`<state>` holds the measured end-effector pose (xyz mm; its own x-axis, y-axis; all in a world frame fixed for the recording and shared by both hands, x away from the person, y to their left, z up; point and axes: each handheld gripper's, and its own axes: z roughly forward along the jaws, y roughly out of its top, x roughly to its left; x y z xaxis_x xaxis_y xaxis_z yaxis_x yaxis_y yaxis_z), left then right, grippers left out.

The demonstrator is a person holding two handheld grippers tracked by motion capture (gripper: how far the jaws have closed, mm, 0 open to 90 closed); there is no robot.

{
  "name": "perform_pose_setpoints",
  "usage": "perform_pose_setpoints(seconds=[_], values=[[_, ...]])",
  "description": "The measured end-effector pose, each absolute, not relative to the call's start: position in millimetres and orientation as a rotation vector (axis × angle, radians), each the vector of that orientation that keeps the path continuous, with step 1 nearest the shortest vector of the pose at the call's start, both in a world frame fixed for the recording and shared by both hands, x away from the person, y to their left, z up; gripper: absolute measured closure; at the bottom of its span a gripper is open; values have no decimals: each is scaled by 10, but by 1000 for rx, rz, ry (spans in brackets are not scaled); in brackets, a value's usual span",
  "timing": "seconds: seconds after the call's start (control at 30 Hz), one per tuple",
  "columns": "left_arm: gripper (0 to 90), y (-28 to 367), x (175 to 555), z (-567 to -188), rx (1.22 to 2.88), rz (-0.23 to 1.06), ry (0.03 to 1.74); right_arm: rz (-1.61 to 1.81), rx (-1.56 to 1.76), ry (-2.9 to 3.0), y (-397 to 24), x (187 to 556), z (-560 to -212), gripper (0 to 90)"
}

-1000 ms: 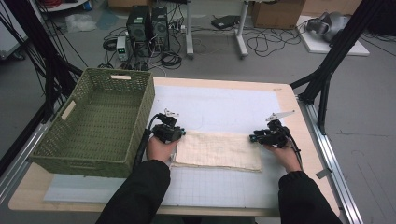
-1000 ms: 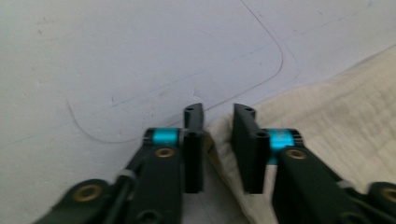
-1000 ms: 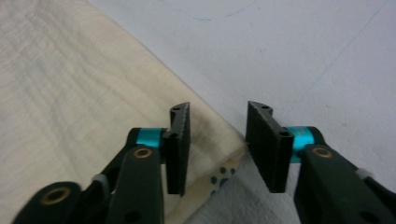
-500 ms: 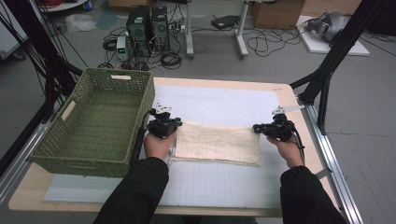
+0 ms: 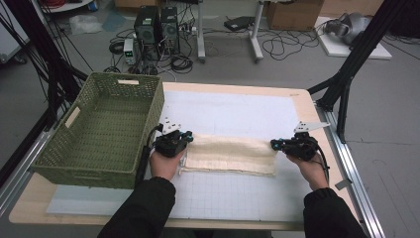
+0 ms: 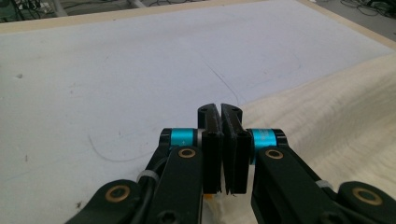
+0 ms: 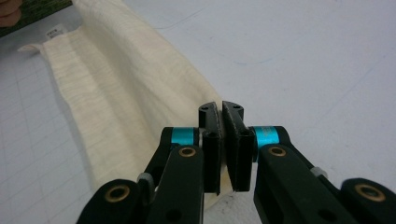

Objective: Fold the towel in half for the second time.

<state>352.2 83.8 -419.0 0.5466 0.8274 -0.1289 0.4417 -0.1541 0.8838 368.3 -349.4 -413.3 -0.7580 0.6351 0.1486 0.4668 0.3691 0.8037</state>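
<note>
Both grippers clamped on the cloth [image 5: 230, 154]: left gripper [image 6: 223, 140] pinches its basket-side end, right gripper [image 7: 224, 140] the opposite end. Cloth is folded into 1 long strip, long axis running straight between the 2 grippers. Basket [image 5: 101, 130] sits just beside the strip's left end, so left hand is nearer.

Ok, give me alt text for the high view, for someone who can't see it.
A person at a table grips the two ends of a folded cream cloth, the left claw and right claw both shut on it. The cloth lies on a white gridded mat, and an empty green woven basket sits at the table's left.
</note>
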Motion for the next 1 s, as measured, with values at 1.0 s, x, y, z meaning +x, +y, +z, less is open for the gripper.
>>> perform_pose_setpoints(seconds=[1.0], values=[[851,924,3123,-4465,1926,311,1063,1348,944,2496,-3453,3341,-4072,601]])
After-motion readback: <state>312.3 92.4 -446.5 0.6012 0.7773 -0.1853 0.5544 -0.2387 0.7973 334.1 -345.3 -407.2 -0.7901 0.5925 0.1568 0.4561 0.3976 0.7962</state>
